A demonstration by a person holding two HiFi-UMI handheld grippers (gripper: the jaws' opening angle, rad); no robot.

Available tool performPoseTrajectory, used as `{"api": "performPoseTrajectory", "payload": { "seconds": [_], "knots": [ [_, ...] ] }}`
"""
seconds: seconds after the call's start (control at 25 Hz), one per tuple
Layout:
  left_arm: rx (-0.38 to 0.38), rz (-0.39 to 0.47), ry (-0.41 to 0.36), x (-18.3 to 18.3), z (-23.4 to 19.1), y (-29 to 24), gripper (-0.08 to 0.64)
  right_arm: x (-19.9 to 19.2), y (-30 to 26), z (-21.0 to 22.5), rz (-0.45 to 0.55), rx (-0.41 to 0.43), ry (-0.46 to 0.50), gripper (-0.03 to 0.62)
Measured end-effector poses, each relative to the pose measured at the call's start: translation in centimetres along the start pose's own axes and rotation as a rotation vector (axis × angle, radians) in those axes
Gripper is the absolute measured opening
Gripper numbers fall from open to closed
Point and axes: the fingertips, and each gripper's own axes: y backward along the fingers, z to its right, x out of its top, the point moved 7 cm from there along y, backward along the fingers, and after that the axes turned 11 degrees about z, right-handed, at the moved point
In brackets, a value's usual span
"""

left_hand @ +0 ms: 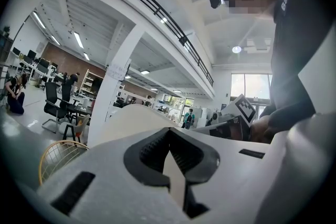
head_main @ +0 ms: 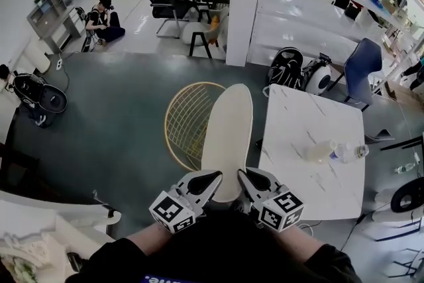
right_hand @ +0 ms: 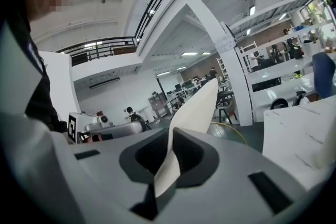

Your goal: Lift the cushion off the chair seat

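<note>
- The cushion (head_main: pixel 228 136) is over the chair (head_main: pixel 180 117), its near edge in the left gripper (head_main: pixel 213 177) and the right gripper (head_main: pixel 245 175), side by side.
- The table (head_main: pixel 298 116) stands just right of the chair, with bottles (head_main: pixel 334 152) lying on it.
- A pillar (head_main: pixel 244 3) rises behind both.

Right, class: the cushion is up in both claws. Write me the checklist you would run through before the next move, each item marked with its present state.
1. The left claw is shut on the near edge of the cushion: ok.
2. The right claw is shut on that same edge: ok.
3. Cushion raised above the seat of the wire chair: ok.
4. Gap between cushion and marble table: ok.
5. The bottle lying on the table is away from the cushion: ok.
6. Cushion's underside free of snags: cannot tell.
</note>
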Motion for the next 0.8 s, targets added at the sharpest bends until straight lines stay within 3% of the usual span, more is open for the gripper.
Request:
{"api": "performPoseTrajectory", "payload": {
  "seconds": [0.8],
  "knots": [
    [-0.014,-0.004,-0.033,-0.20,-0.04,0.04,0.017,-0.42,-0.54,0.15,-0.011,0.025,-0.013,0.041]
  ]
}}
